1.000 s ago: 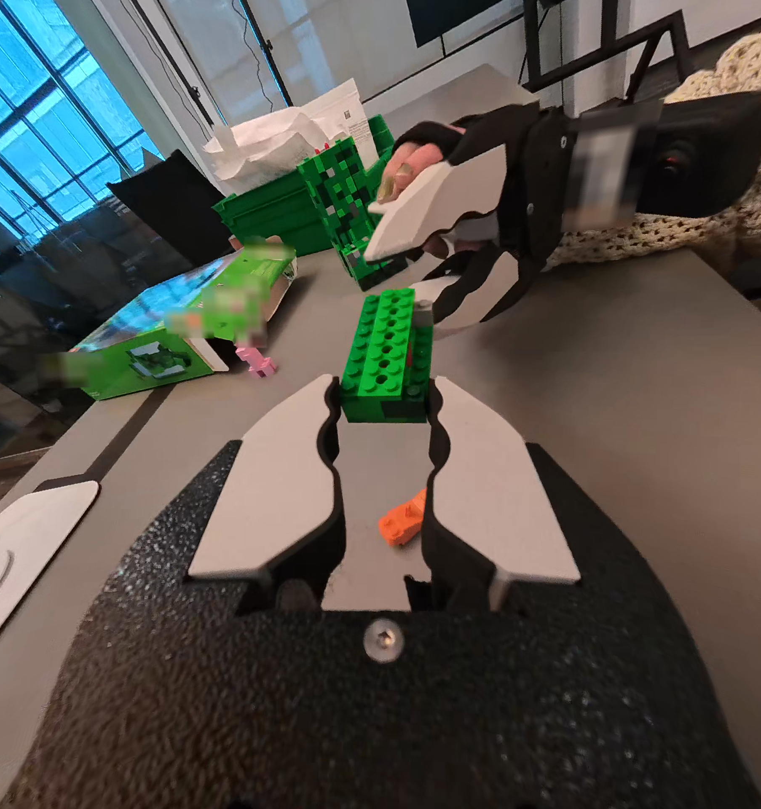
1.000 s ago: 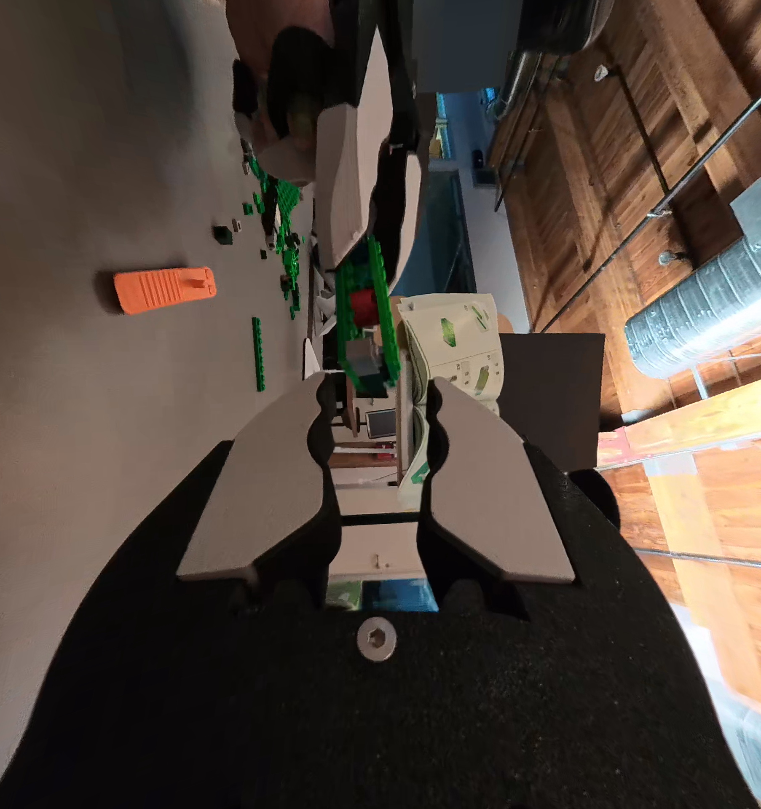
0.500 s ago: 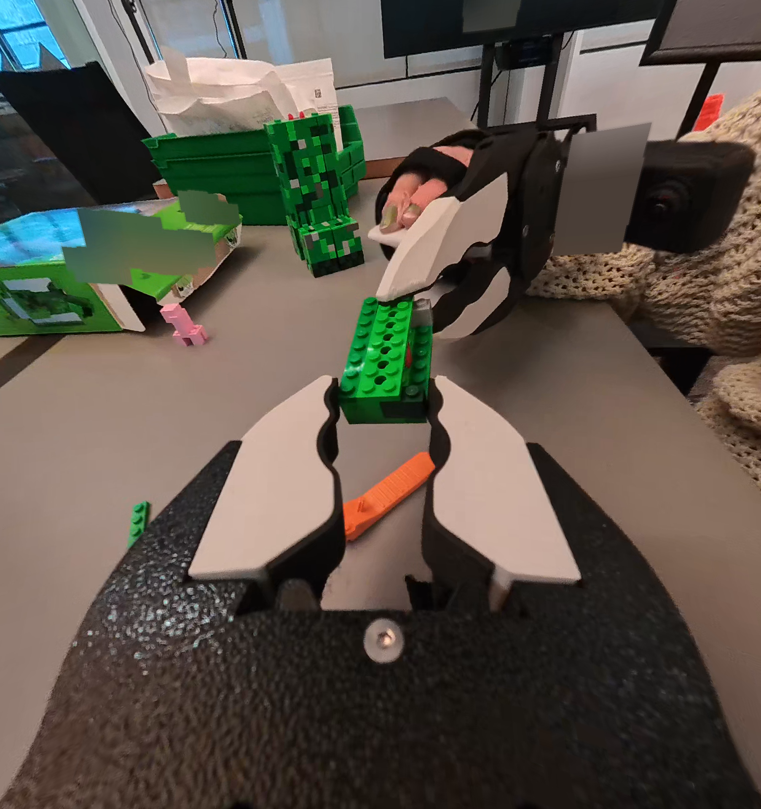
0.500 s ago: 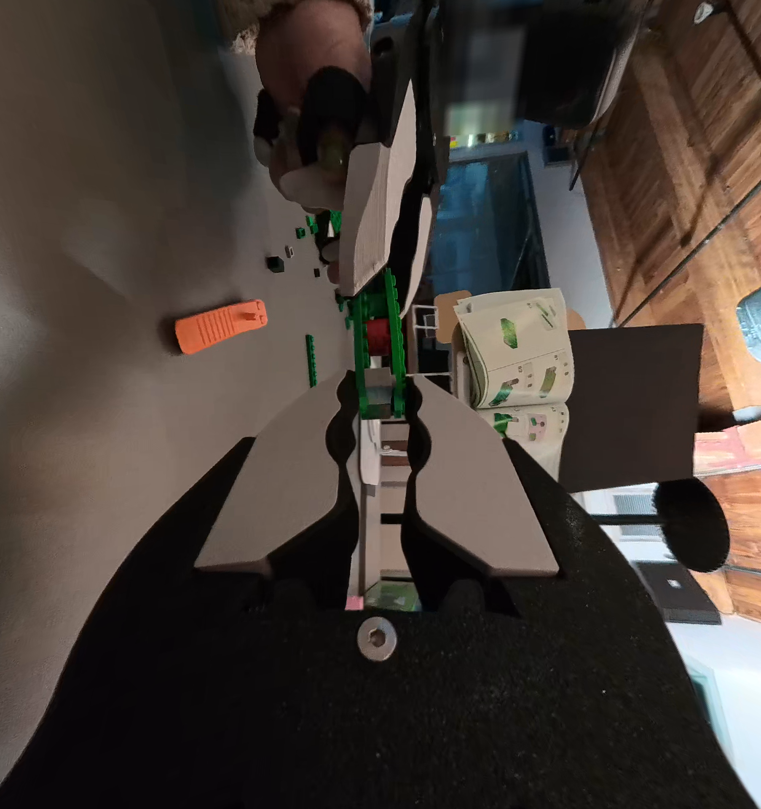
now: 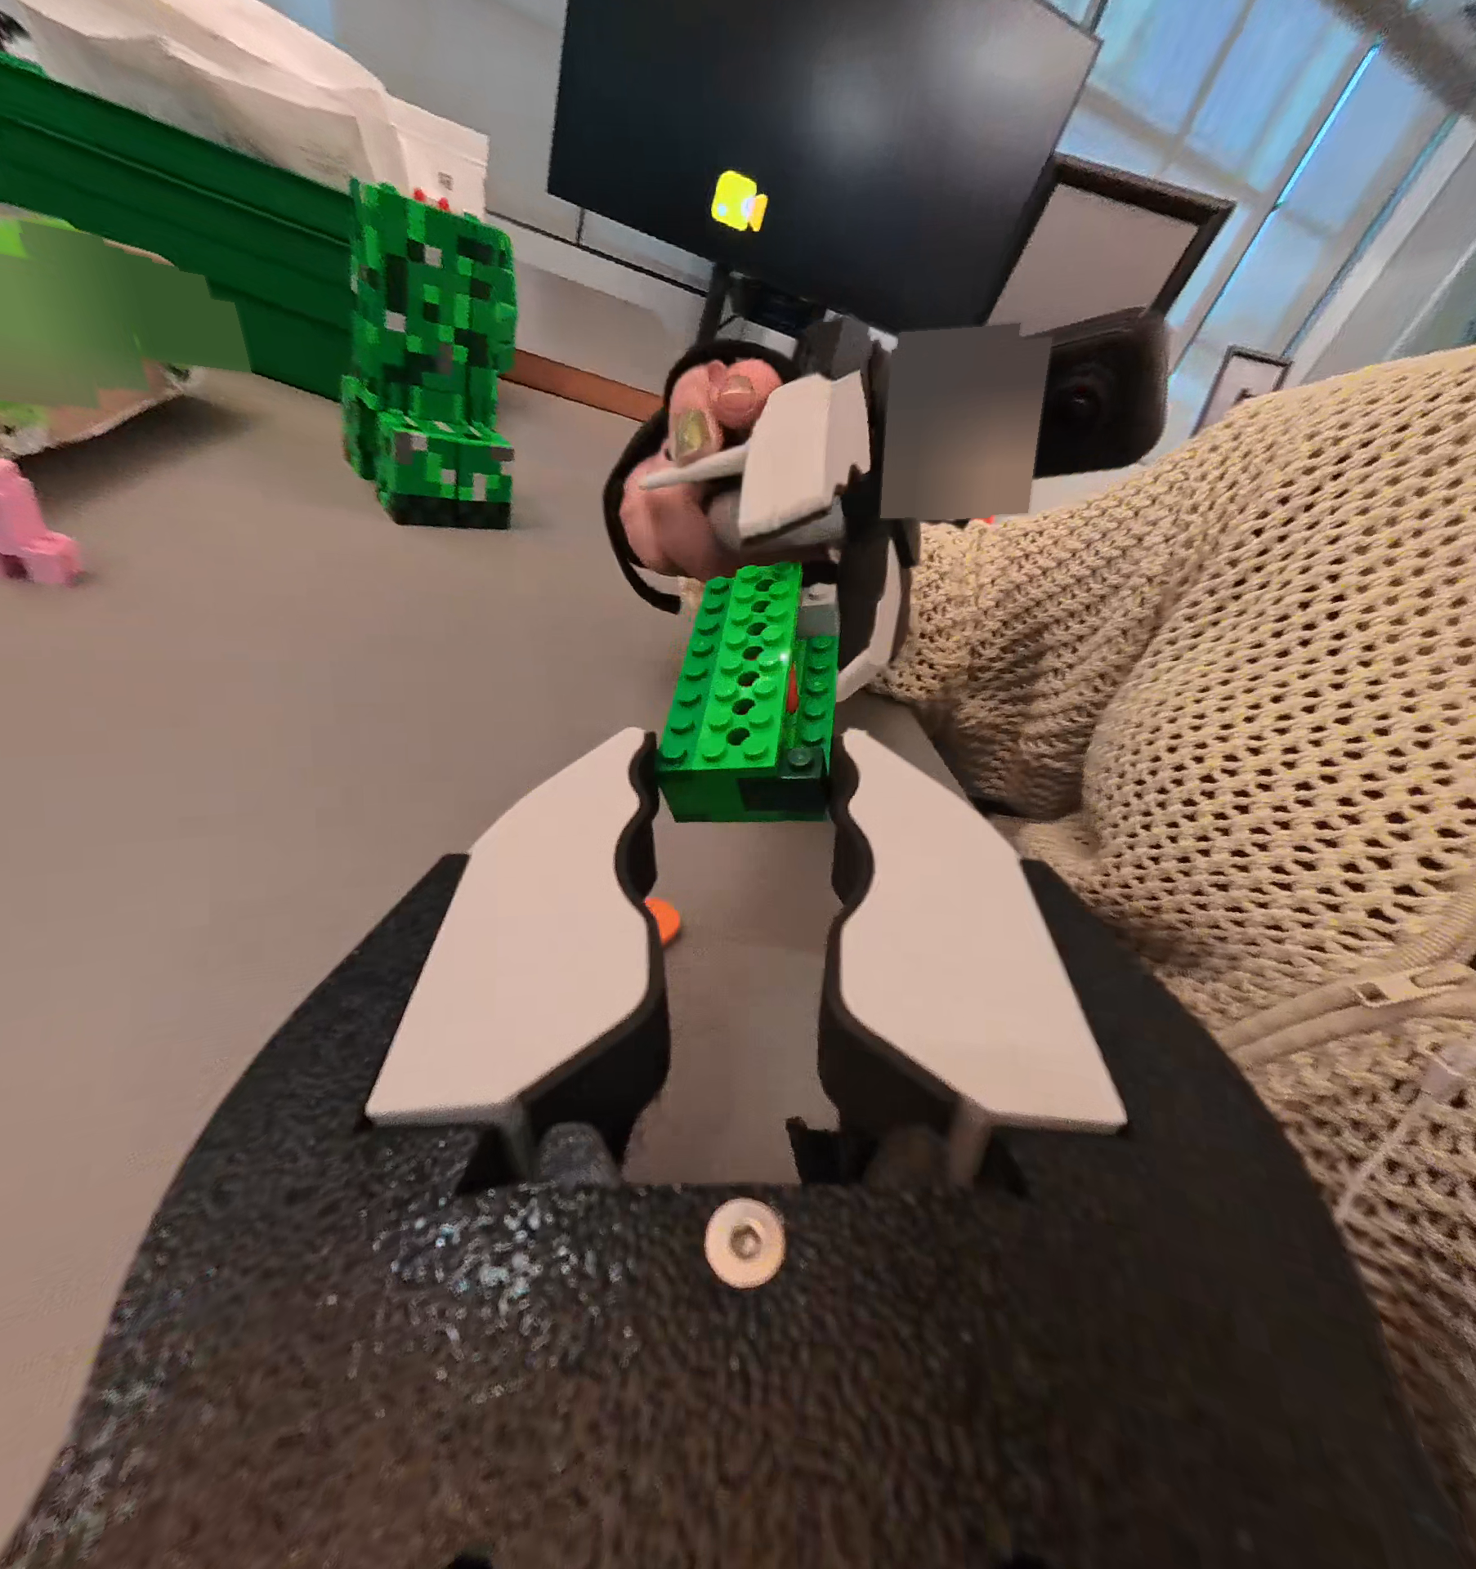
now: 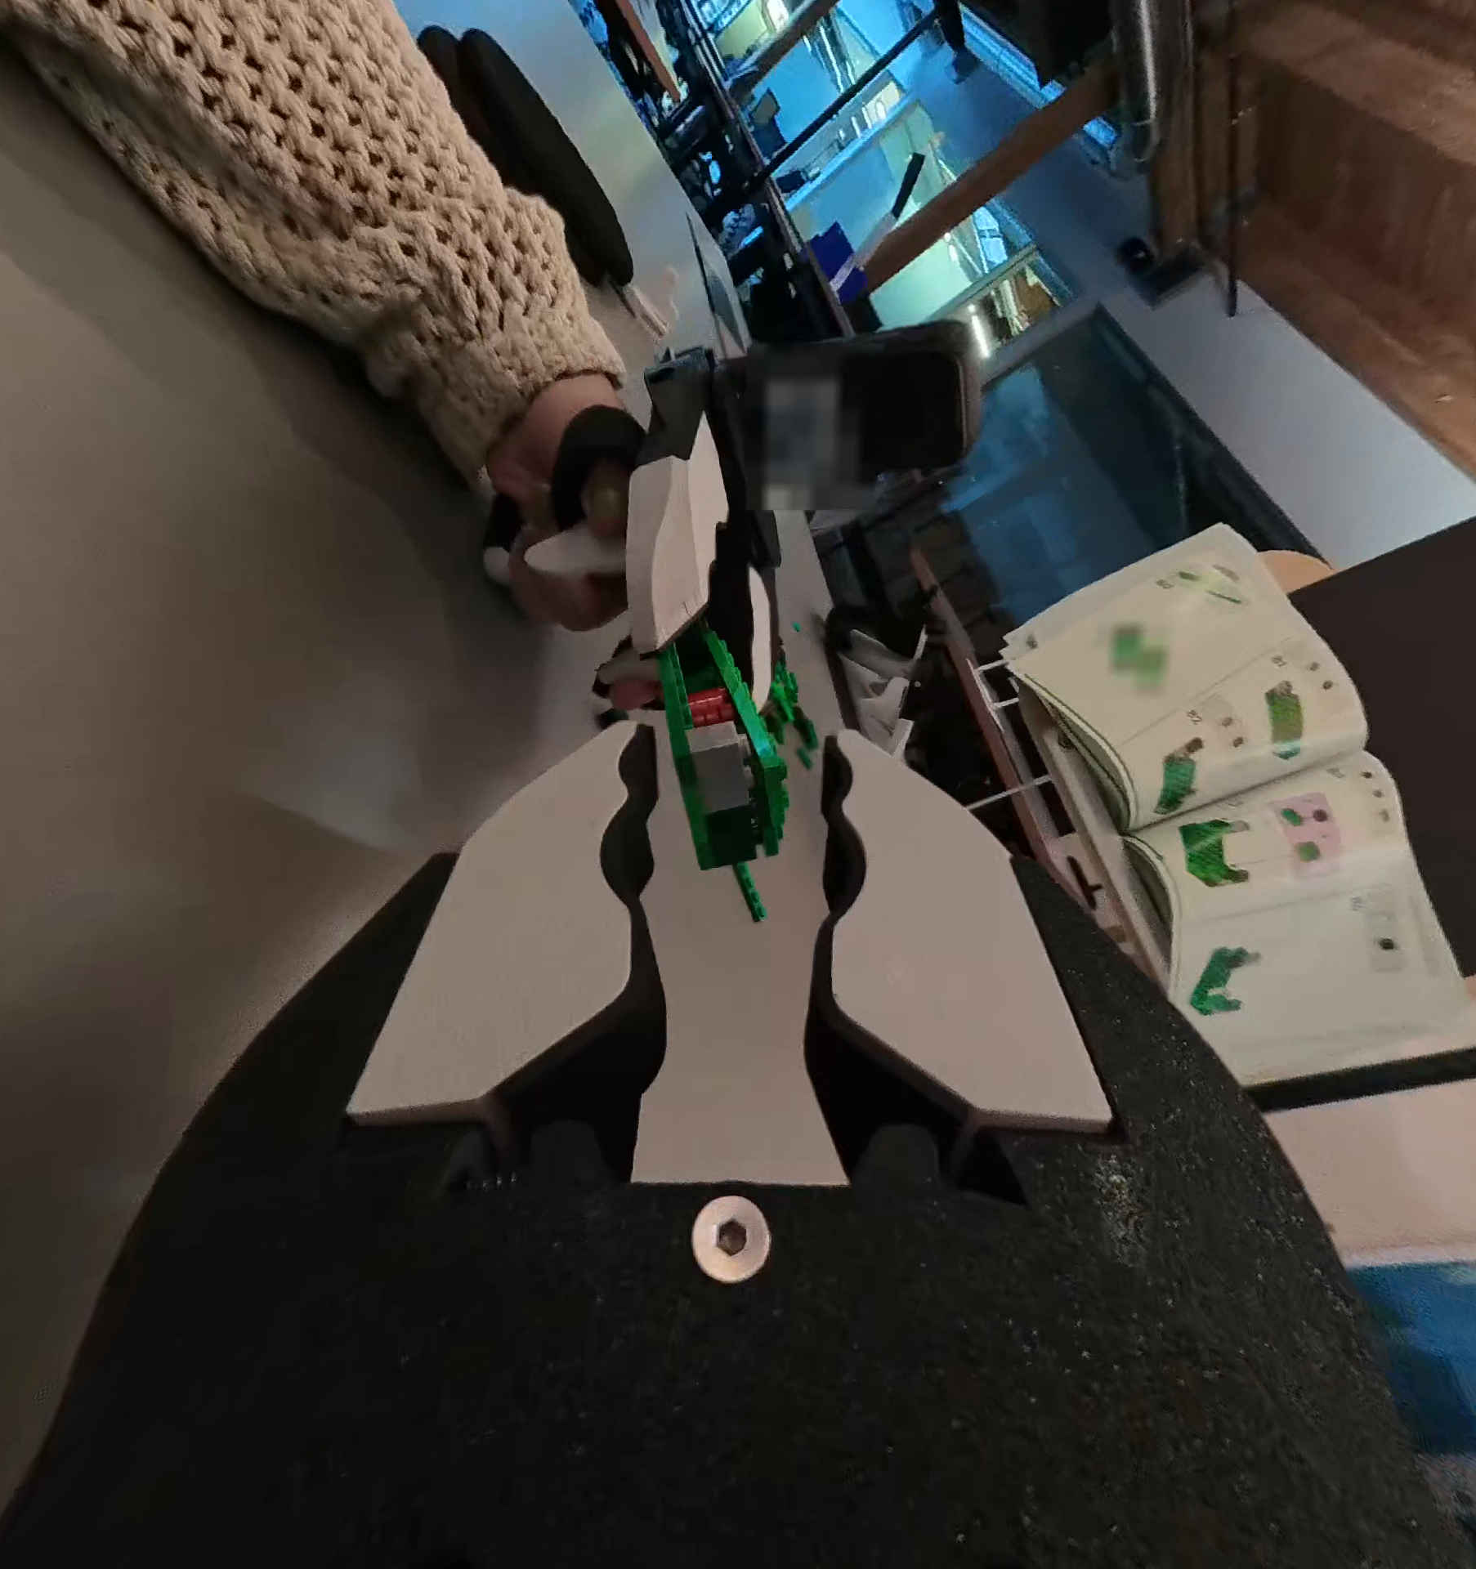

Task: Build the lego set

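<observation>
A green Lego assembly [image 5: 747,679] with a grey and a red part inside is held in the air by its near end in my left gripper [image 5: 743,756], which is shut on it. My right gripper [image 5: 811,594] faces it from the far end, one finger above and one below that end. In the right wrist view my right gripper [image 6: 736,743] is open. The assembly [image 6: 722,781] lies between its fingertips with gaps on both sides. The left gripper [image 6: 701,637] holds the assembly's far end there.
A built green creeper figure [image 5: 429,357] stands on the grey table [image 5: 251,722], with a pink pig [image 5: 9,531] and green bins [image 5: 166,212] to its left. An orange brick separator [image 5: 662,921] lies under the left gripper. An open instruction booklet [image 6: 1210,806] stands at the right. My left and right fingertips are right by each other.
My right gripper closed on the assembly's far end half a second ago and has now opened. My left gripper kept its grip while both views swung round.
</observation>
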`<state>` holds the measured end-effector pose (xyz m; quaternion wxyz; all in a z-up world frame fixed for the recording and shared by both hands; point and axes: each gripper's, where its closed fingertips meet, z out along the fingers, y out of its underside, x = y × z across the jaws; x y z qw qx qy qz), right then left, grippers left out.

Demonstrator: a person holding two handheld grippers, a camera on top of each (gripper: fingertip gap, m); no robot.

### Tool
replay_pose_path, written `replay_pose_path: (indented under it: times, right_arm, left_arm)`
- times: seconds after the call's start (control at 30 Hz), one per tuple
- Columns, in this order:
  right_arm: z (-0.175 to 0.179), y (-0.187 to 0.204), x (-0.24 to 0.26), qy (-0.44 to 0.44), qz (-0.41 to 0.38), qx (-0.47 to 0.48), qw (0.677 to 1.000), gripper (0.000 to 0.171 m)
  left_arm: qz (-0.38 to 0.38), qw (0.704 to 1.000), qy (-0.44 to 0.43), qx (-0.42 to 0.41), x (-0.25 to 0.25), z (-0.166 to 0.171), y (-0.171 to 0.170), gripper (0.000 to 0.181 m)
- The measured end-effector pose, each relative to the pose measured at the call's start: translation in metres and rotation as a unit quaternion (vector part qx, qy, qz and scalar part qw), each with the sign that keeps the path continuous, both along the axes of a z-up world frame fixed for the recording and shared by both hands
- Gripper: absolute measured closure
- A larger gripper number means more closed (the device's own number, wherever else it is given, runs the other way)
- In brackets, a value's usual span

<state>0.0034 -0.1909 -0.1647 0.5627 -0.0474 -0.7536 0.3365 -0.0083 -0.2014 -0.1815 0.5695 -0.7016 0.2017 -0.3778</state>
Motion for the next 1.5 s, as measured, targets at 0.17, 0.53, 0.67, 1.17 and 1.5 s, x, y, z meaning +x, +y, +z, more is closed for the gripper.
replay_pose_path:
  times: [0.17, 0.53, 0.67, 1.17, 1.5]
  right_arm:
    - [-0.003, -0.004, 0.001, -0.01, 0.004, 0.01, 1.0, 0.146]
    - [-0.01, 0.01, -0.009, -0.072, -0.055, 0.014, 0.996, 0.149]
    - [-0.02, 0.011, -0.015, -0.109, -0.081, 0.027, 0.99, 0.15]
    - [-0.006, 0.002, -0.007, -0.113, -0.053, -0.045, 0.991, 0.139]
    - [-0.003, -0.009, 0.004, -0.1, -0.01, -0.031, 0.994, 0.151]
  left_arm:
    - [-0.032, 0.999, -0.024, -0.015, 0.007, 0.001, -0.005, 0.143]
    - [0.18, 0.926, 0.29, 0.162, -0.022, 0.011, 0.017, 0.114]
    - [0.215, 0.826, 0.479, 0.206, -0.014, -0.003, 0.026, 0.127]
    - [0.204, 0.846, 0.423, 0.253, 0.001, 0.0, 0.025, 0.159]
    - [0.159, 0.863, 0.394, 0.273, 0.011, 0.001, 0.018, 0.159]
